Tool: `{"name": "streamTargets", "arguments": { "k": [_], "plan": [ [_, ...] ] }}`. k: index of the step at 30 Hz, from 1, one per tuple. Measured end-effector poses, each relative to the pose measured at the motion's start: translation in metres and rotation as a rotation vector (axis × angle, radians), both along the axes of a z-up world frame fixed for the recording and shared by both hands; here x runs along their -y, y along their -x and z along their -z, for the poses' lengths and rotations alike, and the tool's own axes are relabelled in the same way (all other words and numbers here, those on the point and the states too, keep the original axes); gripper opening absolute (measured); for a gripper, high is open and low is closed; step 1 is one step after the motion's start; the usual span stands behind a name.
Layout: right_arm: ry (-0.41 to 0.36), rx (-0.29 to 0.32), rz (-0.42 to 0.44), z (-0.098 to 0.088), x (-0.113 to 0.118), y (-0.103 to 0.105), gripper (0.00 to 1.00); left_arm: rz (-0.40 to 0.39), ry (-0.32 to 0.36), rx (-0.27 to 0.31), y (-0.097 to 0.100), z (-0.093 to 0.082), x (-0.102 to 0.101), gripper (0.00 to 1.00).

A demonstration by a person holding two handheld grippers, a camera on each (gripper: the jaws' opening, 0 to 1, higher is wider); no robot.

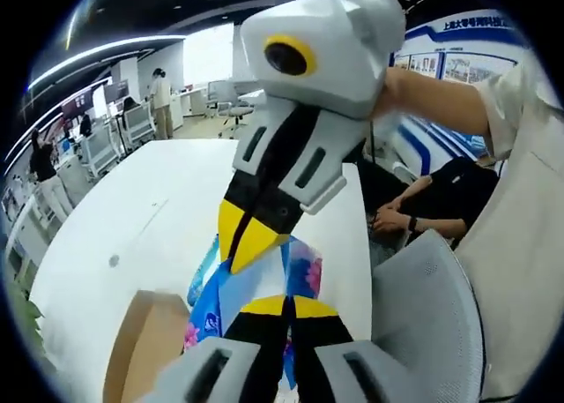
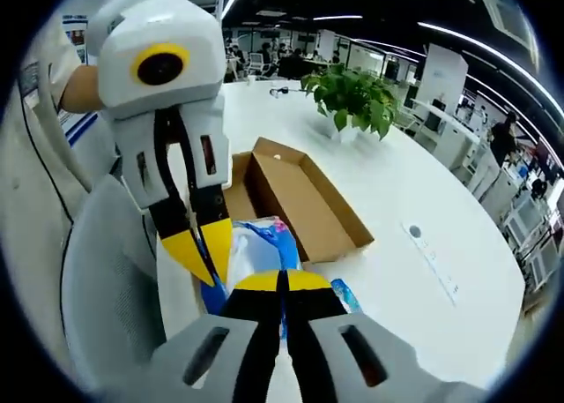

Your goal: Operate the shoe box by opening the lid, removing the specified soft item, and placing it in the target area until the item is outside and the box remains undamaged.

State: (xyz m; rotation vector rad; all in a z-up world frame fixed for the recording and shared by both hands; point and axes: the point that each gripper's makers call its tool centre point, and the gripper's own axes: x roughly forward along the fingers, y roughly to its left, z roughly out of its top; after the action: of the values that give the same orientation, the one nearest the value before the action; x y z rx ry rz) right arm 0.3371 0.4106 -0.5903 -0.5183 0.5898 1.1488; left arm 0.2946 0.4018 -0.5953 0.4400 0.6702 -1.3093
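The soft item (image 2: pixel 264 249), a blue printed pack with pink patches, is out of the shoe box (image 2: pixel 300 205) and held up between your two tools, above the bench edge nearest you. Your right gripper (image 2: pixel 280 284) has its yellow-tipped jaws drawn together on the pack's lower edge; in the left gripper view the same tool (image 1: pixel 251 244) comes down from above with its tips pinched into the top of the soft item (image 1: pixel 300 275). Your left gripper (image 1: pixel 286 306) also has its jaws brought close on the pack, and in the right gripper view it (image 2: pixel 204 253) bites the left side of the blue material. Both tools therefore hold the one item.

The shoe box lies open on the white bench (image 2: pixel 423 182), brown card interior showing, lid flap folded out flat; no tear or crush is visible. A potted plant (image 2: pixel 352 94) stands beyond the box.

Judgement: removal looks complete; the step in hand is the carry to the target area. I cannot tell where that area is marked. Your next move calls for clearing the box wall without dragging on it, keeping both grips even so the soft pack does not slip, then lowering it onto bare bench before you release
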Motion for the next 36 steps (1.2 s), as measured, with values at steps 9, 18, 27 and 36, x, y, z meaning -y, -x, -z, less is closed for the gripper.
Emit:
{"name": "streamTargets", "arguments": {
  "k": [9, 18, 27, 36],
  "plan": [
    [0.01, 0.001, 0.043, 0.0, 0.044, -0.007, 0.0, 0.044, 0.014, -0.003, -0.006, -0.003, 0.044, 0.0],
    [0.009, 0.006, 0.101, 0.001, 0.093, -0.027, 0.0, 0.087, 0.003, -0.007, -0.024, 0.002, 0.089, 0.0],
    [0.018, 0.015, 0.15, 0.011, 0.135, -0.046, 0.0, 0.117, -0.005, -0.021, -0.041, 0.01, 0.128, 0.0],
    [0.044, 0.031, 0.183, 0.028, 0.172, -0.066, 0.0, 0.134, -0.006, -0.046, -0.059, 0.022, 0.168, 0.0]
  ]
}}
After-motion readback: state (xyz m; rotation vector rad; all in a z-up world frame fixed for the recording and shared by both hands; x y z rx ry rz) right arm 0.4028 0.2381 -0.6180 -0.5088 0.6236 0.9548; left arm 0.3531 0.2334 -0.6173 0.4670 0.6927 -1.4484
